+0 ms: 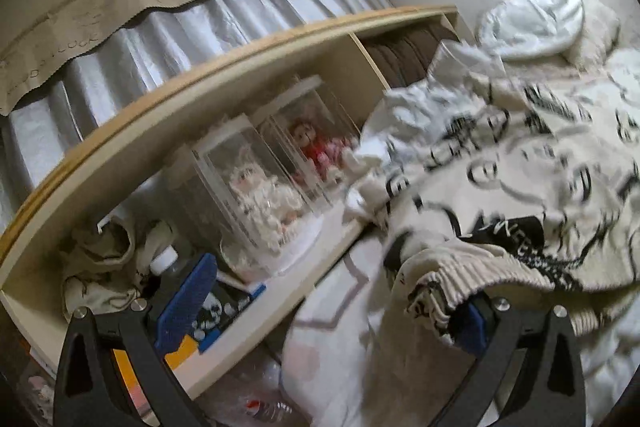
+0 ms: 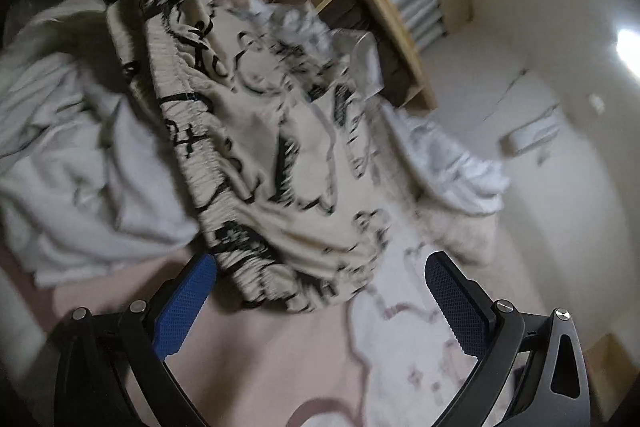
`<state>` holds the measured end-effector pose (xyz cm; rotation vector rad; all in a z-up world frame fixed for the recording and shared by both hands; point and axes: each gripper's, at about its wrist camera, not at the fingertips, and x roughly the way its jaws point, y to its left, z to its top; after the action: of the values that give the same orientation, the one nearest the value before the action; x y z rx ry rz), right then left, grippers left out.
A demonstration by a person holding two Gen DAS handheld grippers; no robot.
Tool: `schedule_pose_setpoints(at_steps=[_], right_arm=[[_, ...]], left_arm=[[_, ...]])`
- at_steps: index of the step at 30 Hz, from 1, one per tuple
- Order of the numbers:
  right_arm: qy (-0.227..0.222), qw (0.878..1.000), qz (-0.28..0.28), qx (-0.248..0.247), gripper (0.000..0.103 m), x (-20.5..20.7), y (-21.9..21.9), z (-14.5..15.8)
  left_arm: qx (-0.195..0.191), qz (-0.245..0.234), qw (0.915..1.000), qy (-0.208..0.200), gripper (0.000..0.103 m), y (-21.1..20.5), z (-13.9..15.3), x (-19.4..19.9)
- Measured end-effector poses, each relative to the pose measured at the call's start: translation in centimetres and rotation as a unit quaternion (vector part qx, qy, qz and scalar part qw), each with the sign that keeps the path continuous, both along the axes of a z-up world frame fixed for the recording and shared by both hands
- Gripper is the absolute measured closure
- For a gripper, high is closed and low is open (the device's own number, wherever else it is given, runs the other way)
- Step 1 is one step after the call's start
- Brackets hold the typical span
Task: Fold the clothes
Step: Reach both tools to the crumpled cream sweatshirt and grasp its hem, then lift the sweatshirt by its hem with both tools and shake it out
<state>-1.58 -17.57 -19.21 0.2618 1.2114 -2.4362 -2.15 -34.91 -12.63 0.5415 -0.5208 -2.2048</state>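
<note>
The cream garment with black printed figures (image 1: 520, 163) is lying crumpled on the bed, its ribbed hem (image 1: 460, 275) bunching toward the left gripper (image 1: 328, 303). The same garment (image 2: 288, 131) is showing in the right wrist view as a long heap running from the shelf end of the bed down toward the right gripper (image 2: 320, 291), and its outlines are smearing with motion blur.

The left gripper is standing spread wide; the ribbed hem is draping over its right blue pad (image 1: 474, 327), while the left blue pad (image 1: 186, 303) is hanging free in front of the shelf. Nothing is being pinched between them. The right gripper is likewise standing spread apart, its blue pads (image 2: 184, 311) flanking the lower end of the garment without closing on it.

A white garment (image 1: 536, 15) is lying heaped beyond the printed one, near the wall. A pale bedsheet with a pinkish line pattern (image 2: 400, 339) is lying beneath the clothes, and a white blanket (image 2: 76, 163) is bunching beside them.

A wooden shelf (image 1: 240, 47) is running along the bed, holding clear display cases with dolls (image 1: 256, 183), a bottle with a white cap (image 1: 164, 261) and crumpled cloth. Pleated curtains (image 1: 168, 39) are hanging above it.
</note>
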Motion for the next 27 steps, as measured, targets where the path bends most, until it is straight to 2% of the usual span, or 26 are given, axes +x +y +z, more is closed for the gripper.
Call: schedule_pose_setpoints(at_steps=[4,10,13,17,21,24,27], right_arm=[[0.053,0.998,-0.021,-0.003,0.000,-0.7,-0.9,0.6],[-0.037,0.999,-0.010,0.001,0.000,-2.7,-2.1,0.7],[-0.060,0.998,-0.036,-0.006,0.000,-3.8,-2.0,0.5],[-0.033,0.995,-0.093,-0.015,0.000,-5.9,-0.8,0.5],[-0.042,0.994,-0.102,-0.027,0.000,-7.8,0.5,1.4],[-0.042,0.992,-0.106,-0.046,0.000,-8.9,1.5,3.3],[-0.029,0.991,-0.108,-0.073,0.000,-9.2,2.9,6.3]], left_arm=[[-0.007,-0.002,0.9998,0.016,0.000,0.0,1.2,-0.8],[-0.005,0.000,0.9998,0.021,0.000,-0.5,1.6,-1.5],[-0.008,0.004,0.9999,0.010,0.000,-0.7,0.9,-1.3],[0.003,0.010,0.9998,-0.018,0.000,-1.4,-1.0,-0.6],[0.012,0.019,0.9987,-0.046,0.000,-0.8,-3.0,-0.3],[0.037,0.035,0.9986,-0.014,0.000,-0.4,-1.9,0.3],[0.072,0.040,0.9956,0.046,0.000,0.2,1.7,1.0]])
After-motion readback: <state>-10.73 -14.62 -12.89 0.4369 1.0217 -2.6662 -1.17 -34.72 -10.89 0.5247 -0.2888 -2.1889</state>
